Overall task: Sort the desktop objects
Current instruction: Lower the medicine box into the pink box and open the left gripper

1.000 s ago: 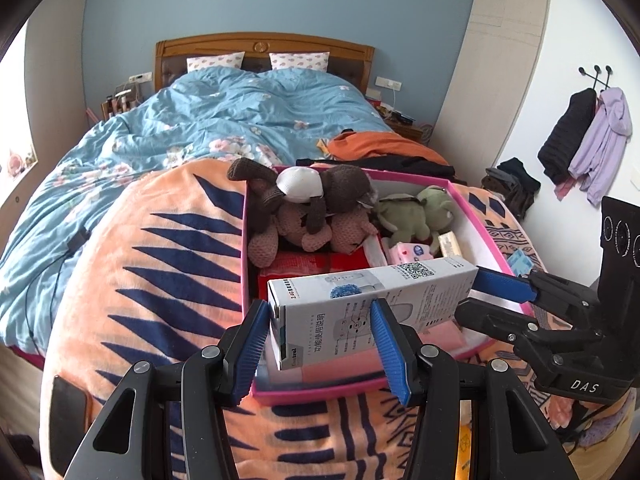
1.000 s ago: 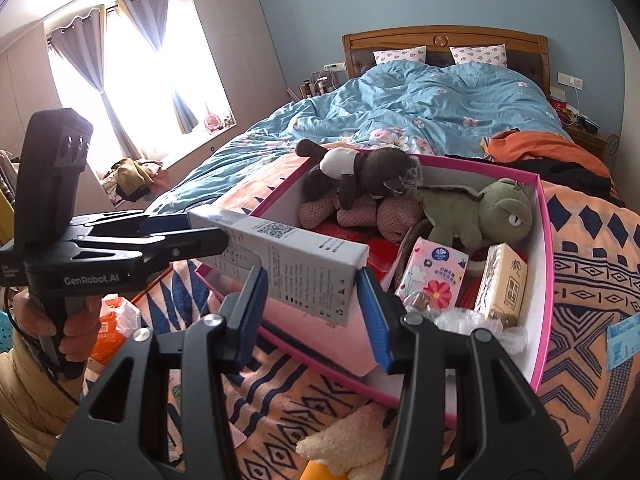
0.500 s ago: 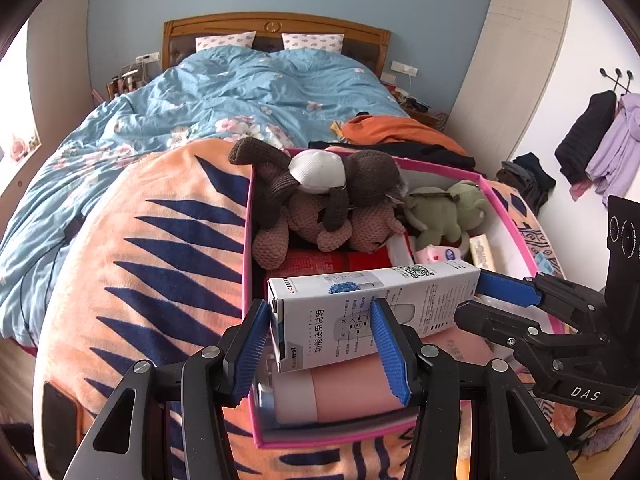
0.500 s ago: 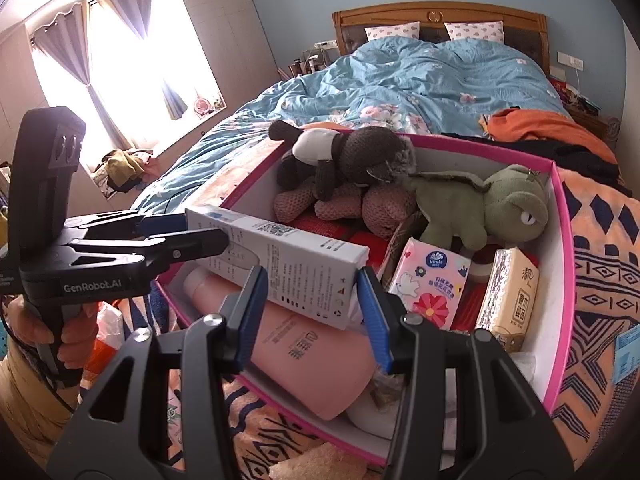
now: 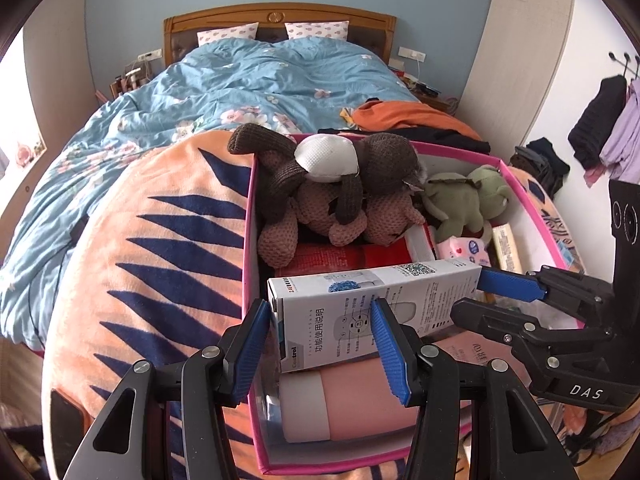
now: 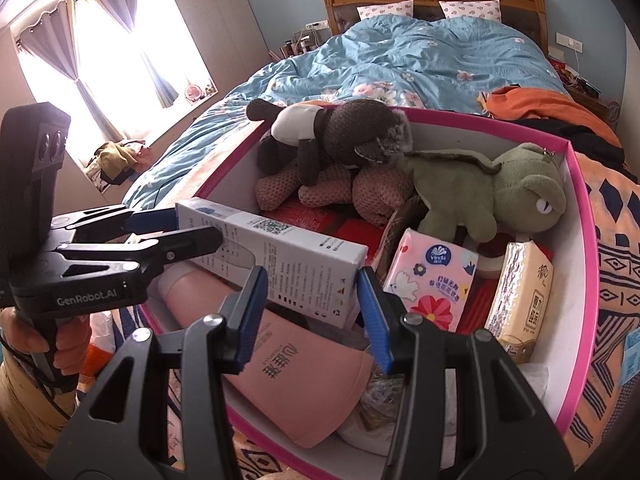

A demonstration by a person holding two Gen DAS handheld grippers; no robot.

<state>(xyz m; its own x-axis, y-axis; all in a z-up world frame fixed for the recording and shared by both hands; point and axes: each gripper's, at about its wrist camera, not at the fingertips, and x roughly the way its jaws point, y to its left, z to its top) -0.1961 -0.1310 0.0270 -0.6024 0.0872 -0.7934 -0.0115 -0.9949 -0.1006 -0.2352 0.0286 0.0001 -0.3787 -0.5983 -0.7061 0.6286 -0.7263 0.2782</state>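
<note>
White carton [image 5: 376, 304] clamped at both ends by left gripper [image 5: 320, 340] and right gripper [image 5: 476, 300], above pink-rimmed box [image 5: 249, 240] holding plush toys.

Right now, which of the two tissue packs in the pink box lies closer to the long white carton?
The pink flowered tissue pack, right beside the white carton. The beige tissue pack lies beyond it, against the pink box wall.

Below the fingers [image 6: 370, 308], pink bottle [image 6: 304, 376] blocks the bin [image 6: 580, 216] floor; 2 plush toys [image 6: 340, 148] crowd beyond; tissue packs [image 6: 432, 276] right.
</note>
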